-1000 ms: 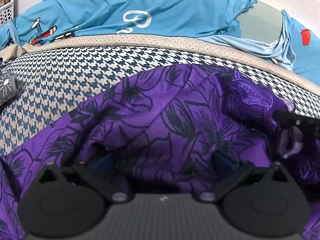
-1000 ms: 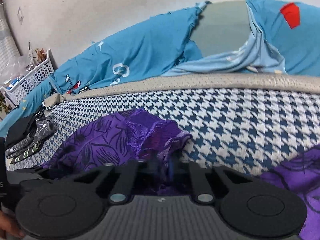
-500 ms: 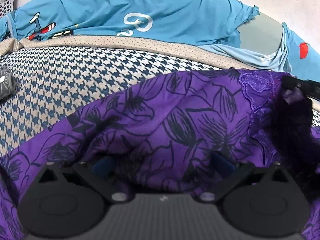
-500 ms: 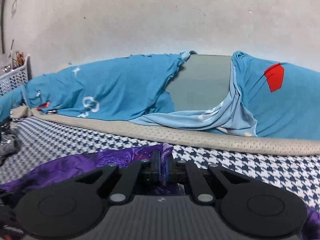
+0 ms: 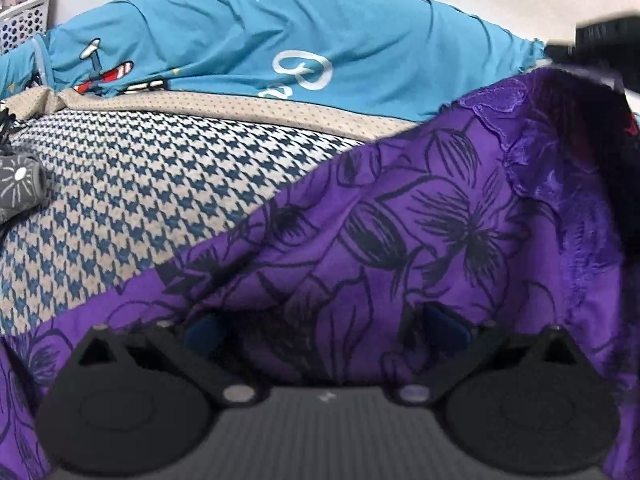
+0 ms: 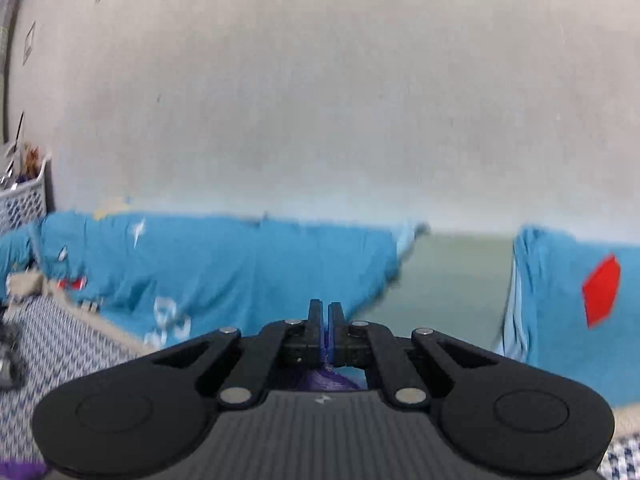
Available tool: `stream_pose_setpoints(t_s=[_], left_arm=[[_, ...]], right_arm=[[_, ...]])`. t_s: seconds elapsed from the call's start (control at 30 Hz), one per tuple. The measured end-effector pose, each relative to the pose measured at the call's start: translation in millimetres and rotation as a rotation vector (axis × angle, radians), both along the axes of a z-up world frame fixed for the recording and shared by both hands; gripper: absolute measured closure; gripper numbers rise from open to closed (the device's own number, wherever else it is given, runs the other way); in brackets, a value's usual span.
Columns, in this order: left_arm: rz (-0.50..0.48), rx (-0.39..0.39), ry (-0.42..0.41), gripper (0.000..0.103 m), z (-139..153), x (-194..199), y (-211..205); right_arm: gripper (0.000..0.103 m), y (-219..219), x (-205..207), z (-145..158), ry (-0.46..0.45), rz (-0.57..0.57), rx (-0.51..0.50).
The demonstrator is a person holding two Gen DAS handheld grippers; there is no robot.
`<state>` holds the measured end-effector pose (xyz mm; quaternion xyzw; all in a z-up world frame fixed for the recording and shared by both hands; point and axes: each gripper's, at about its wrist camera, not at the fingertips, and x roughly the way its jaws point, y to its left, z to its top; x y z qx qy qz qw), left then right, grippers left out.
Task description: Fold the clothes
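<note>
A purple garment with black flower print (image 5: pixel 400 216) lies on the houndstooth bed cover (image 5: pixel 132 200) and is draped over my left gripper (image 5: pixel 320 326). Its blue pads (image 5: pixel 444 324) stand wide apart under the cloth, not pressing on it. At the top right of the left wrist view, my right gripper (image 5: pixel 596 40) holds up the garment's lace edge (image 5: pixel 500 100). In the right wrist view my right gripper (image 6: pixel 325 308) is shut, raised and pointing at the wall, with a bit of the purple garment (image 6: pixel 328 380) hanging below its fingers.
A blue printed sheet (image 5: pixel 280 44) is bunched along the back against the wall (image 6: pixel 320 100). A beige border (image 5: pixel 240 106) runs in front of it. A grey rolled item (image 5: pixel 20 184) lies at the left, and a white basket (image 5: pixel 20 20) stands in the far left corner.
My right gripper has risen with the lace edge, pulling the purple cloth up at the right; its view has tilted from the bed to the wall. The left gripper has barely moved.
</note>
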<state>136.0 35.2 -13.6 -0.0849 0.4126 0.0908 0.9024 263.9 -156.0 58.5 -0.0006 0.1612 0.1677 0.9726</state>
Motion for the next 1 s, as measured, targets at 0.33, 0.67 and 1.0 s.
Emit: stream_pose_setpoints(t_s=[0.33, 0.67, 1.0], left_arm=[[0.060, 0.043, 0.046, 0.000, -13.2, 17.1, 9.3], [0.085, 0.080, 0.035, 0.000, -16.3, 20.4, 7.0], [0.082, 0.092, 0.034, 0.000, -18.4, 19.9, 5.8]], right_arm=[[0.098, -37.5, 11.8, -24.8, 0.115, -0.058, 0.000], [0.077, -150.2, -53.7, -46.9, 0.219, -0.166, -0.013], [0.066, -192.4, -84.8, -69.2, 0.306, -0.213, 0.031]])
